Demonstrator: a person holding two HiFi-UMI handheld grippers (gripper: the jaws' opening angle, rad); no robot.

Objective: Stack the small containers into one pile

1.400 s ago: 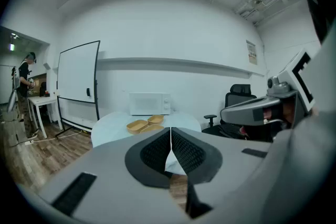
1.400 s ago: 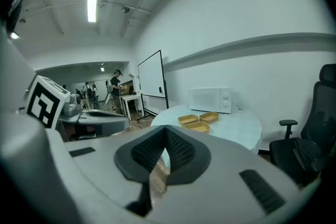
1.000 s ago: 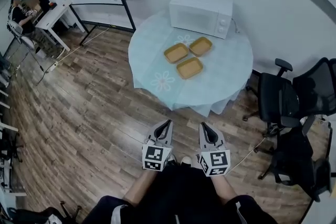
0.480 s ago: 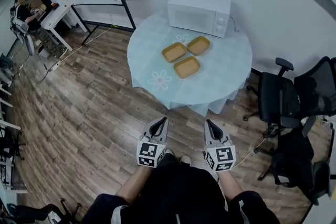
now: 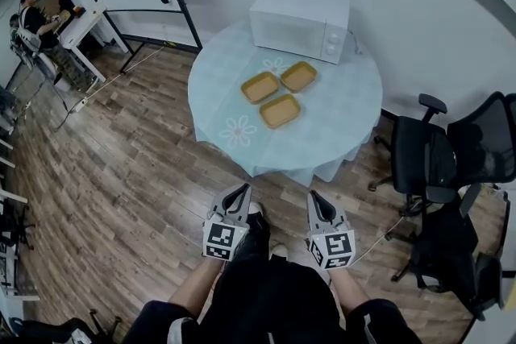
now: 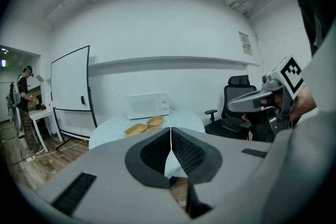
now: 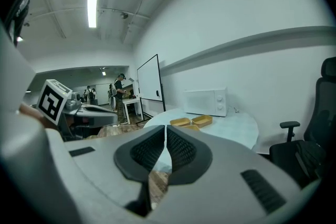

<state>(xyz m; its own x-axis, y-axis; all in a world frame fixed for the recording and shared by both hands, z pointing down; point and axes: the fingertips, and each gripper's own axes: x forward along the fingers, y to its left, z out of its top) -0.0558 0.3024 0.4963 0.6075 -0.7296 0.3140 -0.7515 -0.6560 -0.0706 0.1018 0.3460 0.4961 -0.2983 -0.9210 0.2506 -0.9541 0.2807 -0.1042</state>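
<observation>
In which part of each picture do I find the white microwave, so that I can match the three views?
Head view: the microwave is at top centre, at the far edge of the round table.
Left gripper view: the microwave is small, left of centre, above the jaws.
Right gripper view: the microwave is right of centre, above the jaws.
Shared landmark: the yellow containers lie just in front of it.

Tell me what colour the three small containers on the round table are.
The small containers are yellowish tan; the head view shows it best.
</observation>
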